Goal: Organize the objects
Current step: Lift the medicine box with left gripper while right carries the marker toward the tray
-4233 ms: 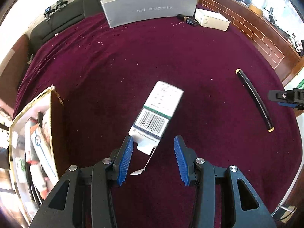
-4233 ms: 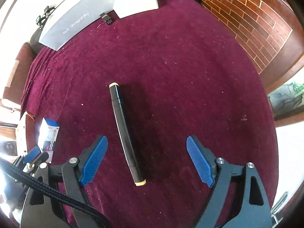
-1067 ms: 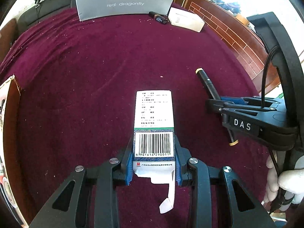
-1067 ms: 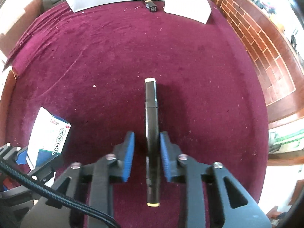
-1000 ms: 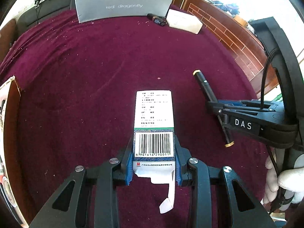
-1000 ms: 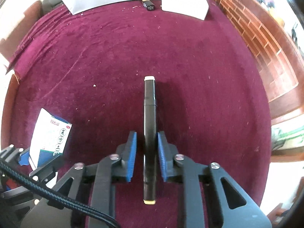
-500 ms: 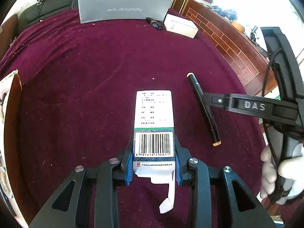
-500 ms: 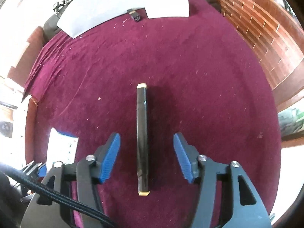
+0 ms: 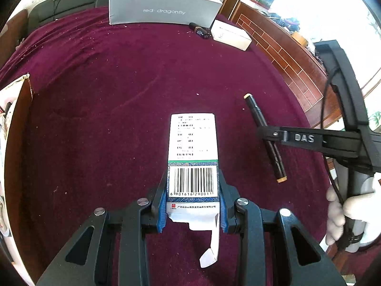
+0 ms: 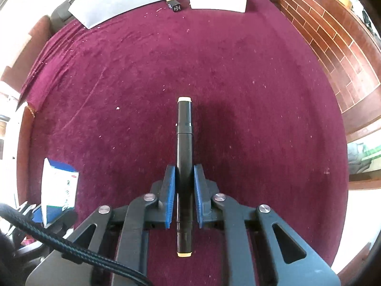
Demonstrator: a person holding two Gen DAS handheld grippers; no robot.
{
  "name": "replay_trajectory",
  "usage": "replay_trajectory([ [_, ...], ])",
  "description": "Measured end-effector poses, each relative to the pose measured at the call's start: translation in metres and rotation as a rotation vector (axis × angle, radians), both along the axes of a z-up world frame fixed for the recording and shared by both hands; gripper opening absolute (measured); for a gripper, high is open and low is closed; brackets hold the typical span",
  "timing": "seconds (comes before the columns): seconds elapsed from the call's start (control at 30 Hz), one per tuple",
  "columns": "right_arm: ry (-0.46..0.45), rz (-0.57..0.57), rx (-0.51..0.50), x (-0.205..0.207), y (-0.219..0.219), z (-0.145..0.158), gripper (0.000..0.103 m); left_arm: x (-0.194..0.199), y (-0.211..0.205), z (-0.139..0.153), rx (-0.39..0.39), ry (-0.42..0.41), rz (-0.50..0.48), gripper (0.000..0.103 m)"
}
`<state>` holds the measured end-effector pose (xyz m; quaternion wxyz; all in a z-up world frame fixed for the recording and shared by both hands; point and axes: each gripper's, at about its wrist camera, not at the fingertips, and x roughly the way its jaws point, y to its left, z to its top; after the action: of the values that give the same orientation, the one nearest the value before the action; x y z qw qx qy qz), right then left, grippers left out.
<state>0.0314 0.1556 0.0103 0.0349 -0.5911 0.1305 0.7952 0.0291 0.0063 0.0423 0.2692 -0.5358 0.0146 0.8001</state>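
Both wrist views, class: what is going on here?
A person holds two handheld grippers over a maroon cloth. The left gripper is shut on a medicine box, barcode facing up, its end flap hanging open. The right gripper is shut on a black marker with cream end caps. A grey shoebox and a white carton sit at the far edge.

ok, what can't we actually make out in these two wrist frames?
- Left wrist: contents of the open box, cut off by the left edge.
- Left wrist: small print on the medicine box, too small.
- Left wrist: middle of the black marker, hidden by the right gripper's finger.
- Right wrist: lettering on the grey box, washed out by glare.
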Motion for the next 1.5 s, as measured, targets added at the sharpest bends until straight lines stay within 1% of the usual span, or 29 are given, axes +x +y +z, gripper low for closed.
replay_trajectory([
  [0.07, 0.006, 0.006, 0.018, 0.005, 0.000, 0.001, 0.013, 0.001, 0.001, -0.001, -0.005, 0.002, -0.005, 0.029],
  [0.1, 0.010, 0.013, 0.043, 0.008, -0.001, 0.003, 0.013, 0.002, 0.002, -0.001, -0.010, 0.003, -0.006, 0.029],
  [0.17, -0.003, 0.020, 0.088, 0.009, -0.001, -0.003, 0.013, 0.002, 0.005, -0.005, -0.021, 0.000, -0.009, 0.029],
  [0.27, -0.016, 0.008, 0.087, 0.006, 0.003, -0.010, 0.015, 0.003, 0.014, -0.015, -0.054, 0.001, -0.024, 0.029],
  [0.33, -0.008, 0.010, 0.101, 0.005, 0.001, -0.010, 0.025, 0.004, 0.020, -0.020, -0.073, 0.006, -0.030, 0.029],
  [0.4, -0.007, 0.019, 0.121, 0.004, -0.004, -0.010, 0.030, 0.006, 0.025, -0.020, -0.094, 0.039, -0.040, 0.029],
  [0.43, -0.008, 0.023, 0.133, 0.003, -0.006, -0.010, 0.031, 0.006, 0.026, -0.020, -0.096, 0.045, -0.041, 0.029],
  [0.47, -0.009, 0.027, 0.149, 0.001, -0.009, -0.011, 0.030, 0.006, 0.027, -0.021, -0.091, 0.047, -0.039, 0.029],
  [0.5, -0.003, 0.056, 0.149, 0.001, -0.009, -0.010, 0.026, 0.006, 0.026, -0.021, -0.083, 0.045, -0.038, 0.029],
  [0.53, -0.002, 0.052, 0.142, 0.003, -0.006, -0.010, 0.017, 0.005, 0.024, -0.021, -0.074, 0.038, -0.035, 0.029],
  [0.57, -0.003, 0.046, 0.130, 0.003, -0.003, -0.009, 0.013, 0.005, 0.022, -0.020, -0.066, 0.032, -0.032, 0.029],
  [0.6, -0.004, 0.034, 0.097, 0.004, 0.002, -0.009, 0.013, 0.006, 0.020, -0.020, -0.061, 0.030, -0.033, 0.029],
  [0.77, -0.009, 0.004, 0.027, 0.009, 0.014, -0.008, 0.012, 0.010, 0.016, -0.010, -0.044, 0.043, -0.033, 0.029],
  [0.9, -0.005, 0.004, -0.021, 0.015, 0.014, -0.005, 0.012, 0.012, 0.017, 0.000, -0.018, 0.045, -0.036, 0.029],
  [1.07, 0.015, 0.001, -0.090, 0.020, 0.011, 0.005, 0.013, 0.019, 0.014, 0.015, 0.019, 0.038, -0.043, 0.029],
  [1.3, 0.058, 0.029, -0.124, 0.029, 0.000, 0.028, 0.013, 0.028, 0.012, 0.031, 0.046, 0.033, -0.060, 0.029],
  [1.5, 0.067, 0.060, -0.150, 0.034, -0.014, 0.039, 0.013, 0.034, -0.003, 0.038, 0.046, 0.026, -0.042, 0.029],
])
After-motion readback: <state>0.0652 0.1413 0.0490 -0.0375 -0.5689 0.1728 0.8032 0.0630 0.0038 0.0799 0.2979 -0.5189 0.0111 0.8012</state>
